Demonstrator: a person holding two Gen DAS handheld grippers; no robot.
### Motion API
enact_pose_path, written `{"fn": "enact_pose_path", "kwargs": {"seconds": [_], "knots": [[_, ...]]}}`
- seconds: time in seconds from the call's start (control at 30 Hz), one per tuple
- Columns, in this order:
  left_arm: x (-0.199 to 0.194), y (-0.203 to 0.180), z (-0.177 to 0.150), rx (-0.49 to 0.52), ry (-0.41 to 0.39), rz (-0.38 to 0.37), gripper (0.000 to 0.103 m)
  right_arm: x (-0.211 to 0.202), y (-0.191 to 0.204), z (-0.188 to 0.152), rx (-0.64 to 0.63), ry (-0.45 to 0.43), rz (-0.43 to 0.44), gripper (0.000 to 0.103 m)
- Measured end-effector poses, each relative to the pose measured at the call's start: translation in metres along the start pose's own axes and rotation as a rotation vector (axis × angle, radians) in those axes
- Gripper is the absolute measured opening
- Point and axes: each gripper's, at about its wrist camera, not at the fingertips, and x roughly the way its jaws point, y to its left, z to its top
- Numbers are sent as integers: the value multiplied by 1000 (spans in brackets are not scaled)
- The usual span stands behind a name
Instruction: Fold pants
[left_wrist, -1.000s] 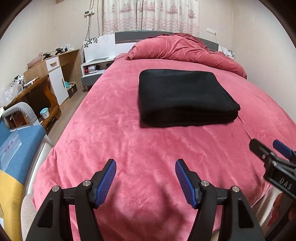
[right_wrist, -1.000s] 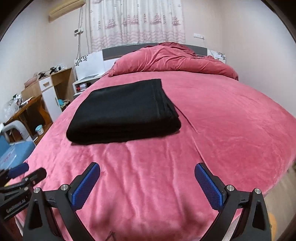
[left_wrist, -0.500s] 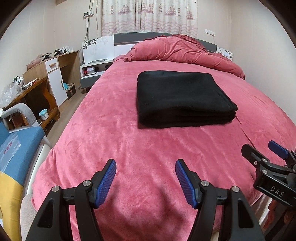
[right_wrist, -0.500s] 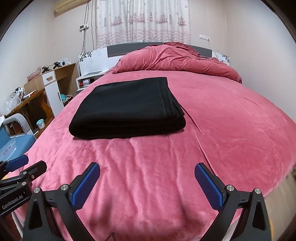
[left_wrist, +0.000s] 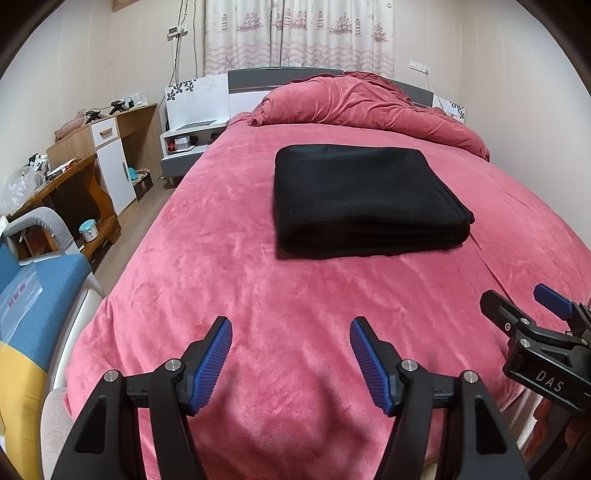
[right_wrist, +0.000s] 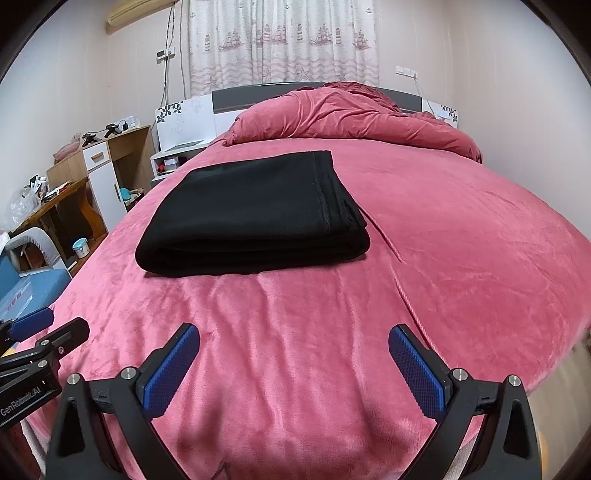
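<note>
Pants (left_wrist: 364, 199), black and folded into one flat rectangular stack, lie mid-bed on a pink plush bedspread (left_wrist: 295, 295), well apart from both claws. One rumpled pink duvet (left_wrist: 365, 103) is heaped at the headboard behind them. The left claw (left_wrist: 291, 356) and right claw (right_wrist: 294, 363) hover over the bed's near edge, each released with blue pads spread wide and nothing between them. A wooden desk (left_wrist: 79, 173) stands left of the bed. Lettering reads "DAS" on the right claw, "GenRobotic.AI" on the left.
</note>
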Motion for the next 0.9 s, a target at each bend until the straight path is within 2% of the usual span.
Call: {"fn": "enact_pose_path", "kwargs": {"seconds": [0.9], "knots": [[3, -1, -1, -2, 9, 24, 68, 5, -1, -3, 14, 23, 5, 103]]}}
